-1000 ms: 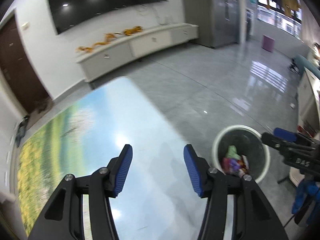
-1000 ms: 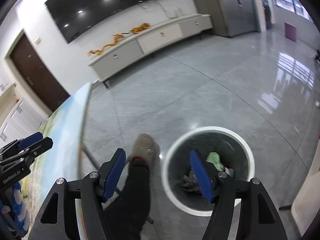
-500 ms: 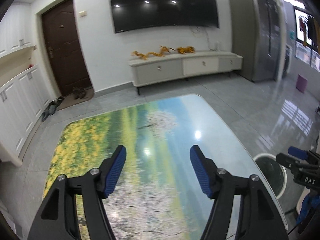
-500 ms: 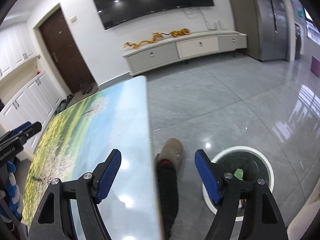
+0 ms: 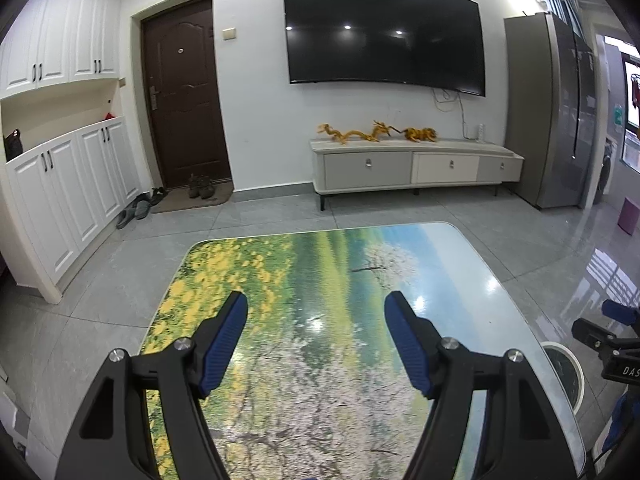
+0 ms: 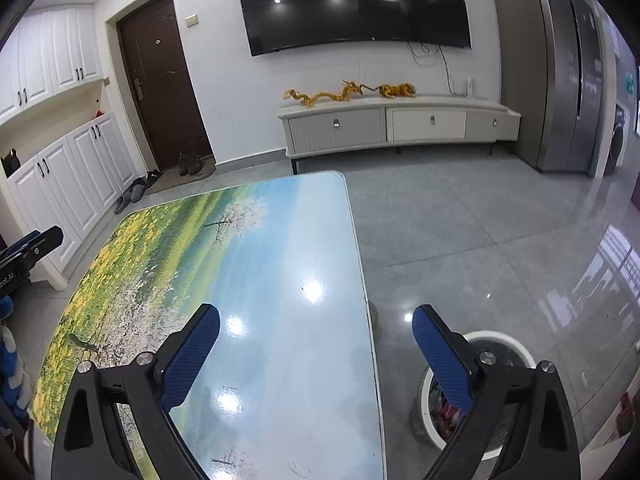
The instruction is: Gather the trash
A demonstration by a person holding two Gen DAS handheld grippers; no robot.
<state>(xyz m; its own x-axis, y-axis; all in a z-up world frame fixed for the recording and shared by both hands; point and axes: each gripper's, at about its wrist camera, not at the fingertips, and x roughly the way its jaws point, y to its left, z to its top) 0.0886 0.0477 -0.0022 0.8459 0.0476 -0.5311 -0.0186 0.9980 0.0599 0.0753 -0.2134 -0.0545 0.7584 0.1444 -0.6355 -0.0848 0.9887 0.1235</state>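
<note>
Looking over the desk for more trash.
Both tools, left tool and right tool, wide apart, just spread wider, holding nothing; best kept ready near the bin.

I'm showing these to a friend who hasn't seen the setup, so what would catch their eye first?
Probably the table, whose glossy top is printed with a meadow of yellow flowers, a blossoming tree and blue sky, filling the middle of both views. Above it, the open left gripper and right gripper frame the foreground, nothing between their blue pads. Behind, a big dark television hangs on the white wall, and a white-rimmed trash bin stands right of the table.
</note>
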